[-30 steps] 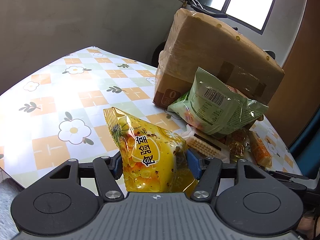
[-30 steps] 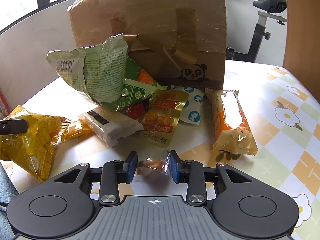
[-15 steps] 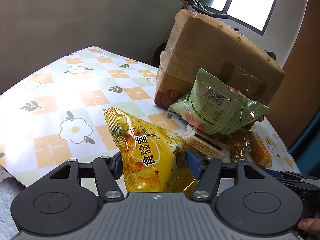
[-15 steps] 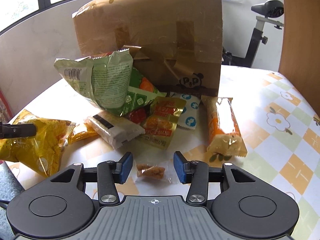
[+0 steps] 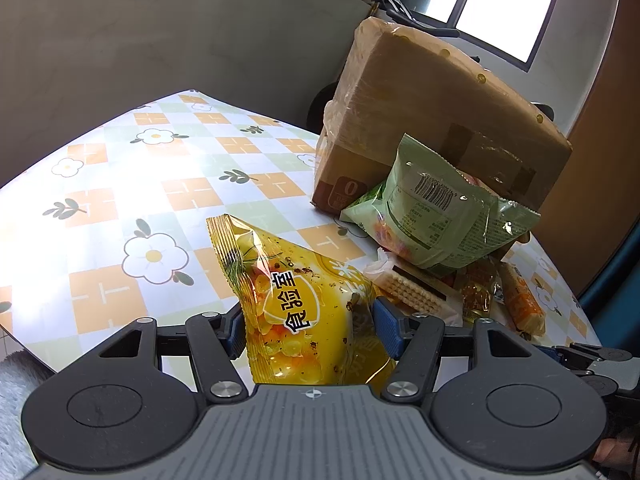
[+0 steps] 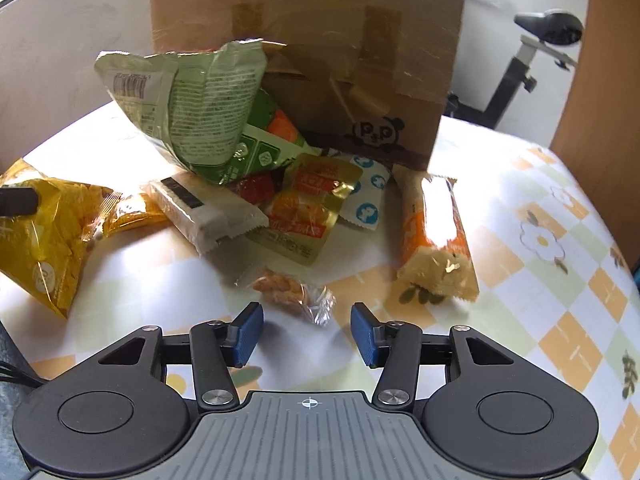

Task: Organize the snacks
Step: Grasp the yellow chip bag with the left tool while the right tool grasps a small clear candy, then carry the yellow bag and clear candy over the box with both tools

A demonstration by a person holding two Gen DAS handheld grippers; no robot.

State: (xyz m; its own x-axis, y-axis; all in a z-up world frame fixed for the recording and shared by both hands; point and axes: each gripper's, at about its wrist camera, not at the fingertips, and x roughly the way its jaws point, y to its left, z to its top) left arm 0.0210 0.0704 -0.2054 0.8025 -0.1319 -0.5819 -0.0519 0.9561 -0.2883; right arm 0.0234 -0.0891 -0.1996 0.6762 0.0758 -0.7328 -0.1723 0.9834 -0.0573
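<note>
Small clear-wrapped nugget snack [image 6: 294, 290] lying loose on the flower-check tablecloth [image 6: 560, 288], just ahead of the right gripper [image 6: 307, 334] and apart from both blue pads; glossy yellow crinkled snack bag [image 5: 296, 308] pinched at its lower end in the left gripper [image 5: 310, 330], pads pressed into both sides, far tip jutting out over the cloth. Likely trouble: light, slippery wrapper, easily skidded or flicked by a careless pass of a pad; also easily lost among its neighbours if nudged toward the pile. Slack, air-filled yellow bag apt to slide out of a grip on thin film, especially if swung. Behind the nugget, a heap waiting to shift: white wafer pack [image 6: 208, 208], gold-and-red sachet [image 6: 308, 208], orange cake bar in clear wrap [image 6: 436, 232], and a big pale-green crumpled bag [image 6: 192, 112] propped against the taped brown cardboard box [image 6: 320, 40], ready to topple if anything under it gets pulled. Right jaws roughly half apart, just been opening, nothing between them, nothing touched. Left jaws at a middling gap, clamped on the yellow bag.
</note>
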